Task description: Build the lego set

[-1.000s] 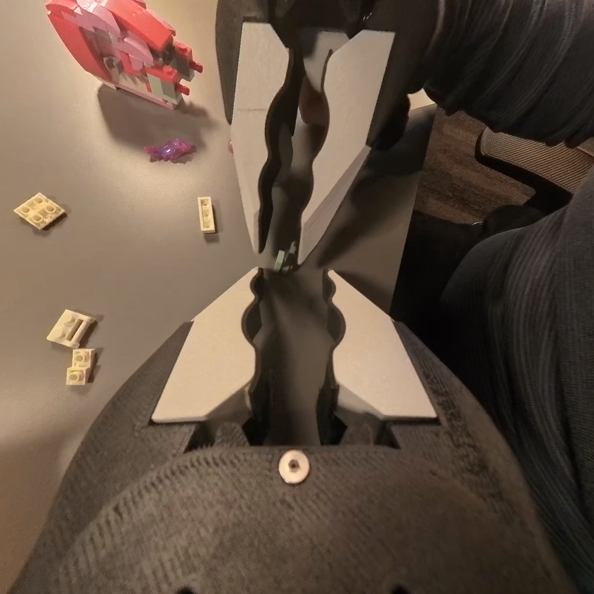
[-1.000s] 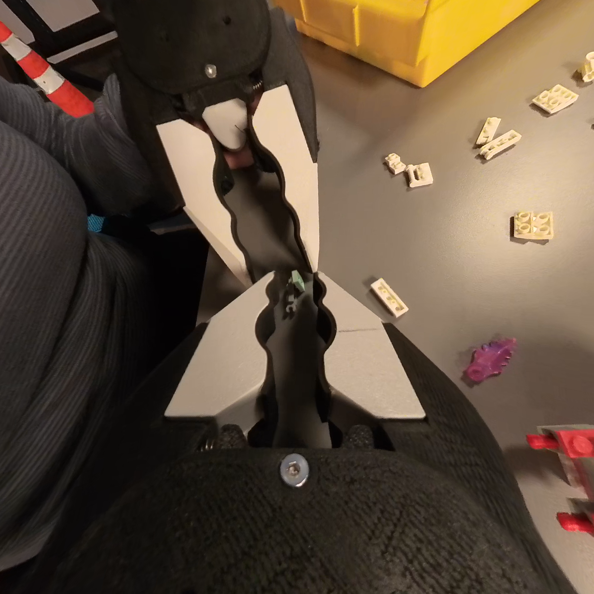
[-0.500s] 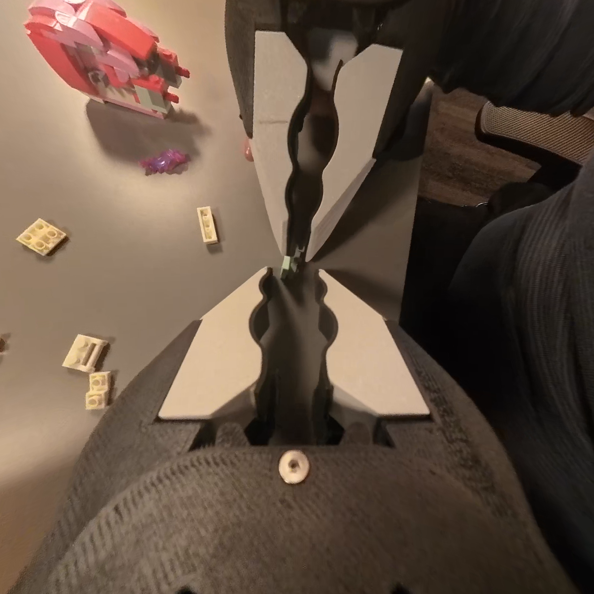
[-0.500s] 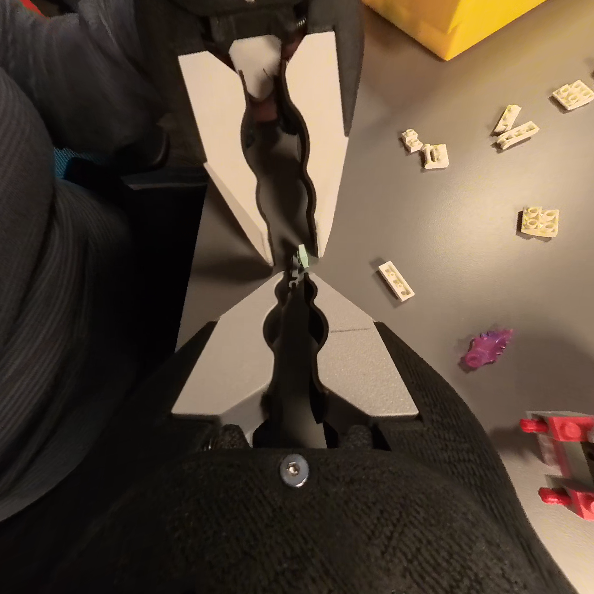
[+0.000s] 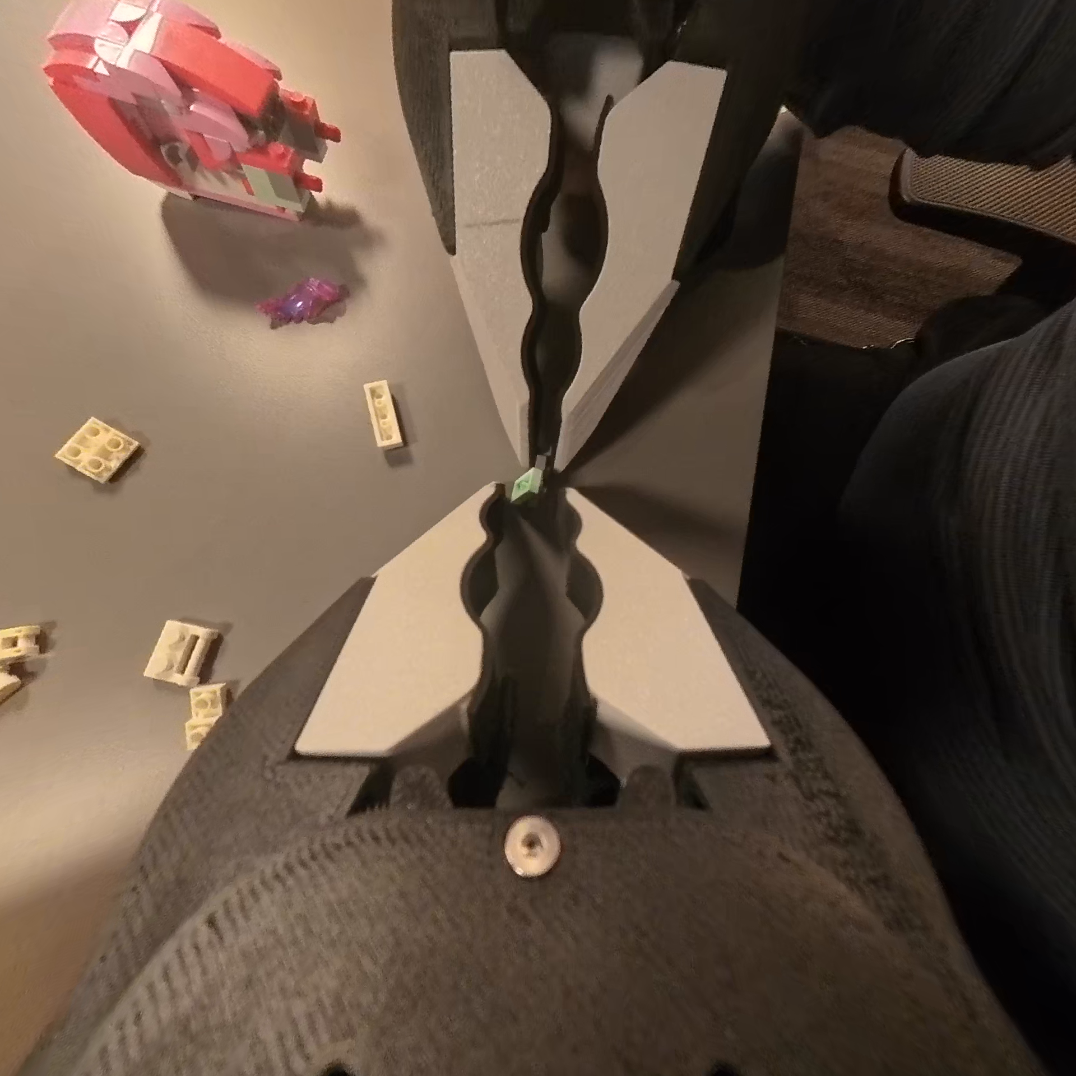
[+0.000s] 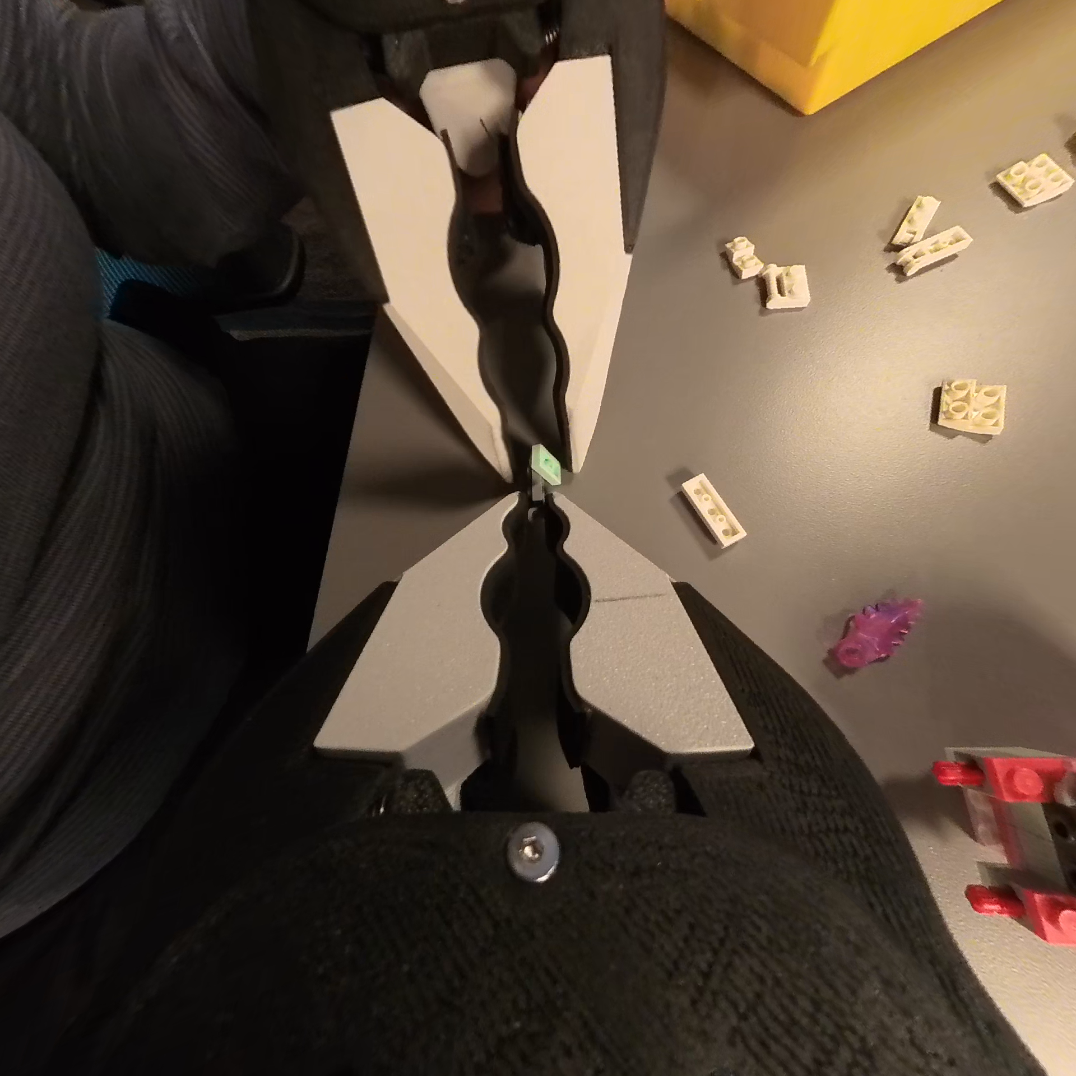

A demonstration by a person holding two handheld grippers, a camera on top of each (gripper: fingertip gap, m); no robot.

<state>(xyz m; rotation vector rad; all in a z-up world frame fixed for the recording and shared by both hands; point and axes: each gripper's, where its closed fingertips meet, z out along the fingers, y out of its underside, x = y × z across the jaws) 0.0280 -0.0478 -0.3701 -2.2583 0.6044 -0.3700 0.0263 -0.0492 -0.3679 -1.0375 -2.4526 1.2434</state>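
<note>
Leftmost in the left wrist view stood a red and pink brick model (image 5: 180,110) on the grey table (image 5: 174,553); nearer the middle lay a purple translucent piece (image 5: 303,300), a cream square plate (image 5: 98,457) and a cream narrow plate (image 5: 384,422), all well apart from the tools; nothing stood between them and the fingertips. At the centre the left gripper (image 5: 531,495) met the right gripper (image 6: 534,503) tip to tip above the table edge; between them hung a small green brick (image 5: 526,484) joined to a dark grey piece (image 6: 537,494). Their long axis ran along the line of the fingers, green end toward the left gripper, grey end toward the right one. The right gripper's jaws were nearly closed, pinching the grey piece; the left gripper's jaws were narrow, the green brick between them with a gap on one side. Rightward sat a person's dark ribbed clothing (image 5: 961,582); a yellow bin (image 6: 815,52) stood farther off. Against a second before, both pairs of jaws had narrowed.
</note>
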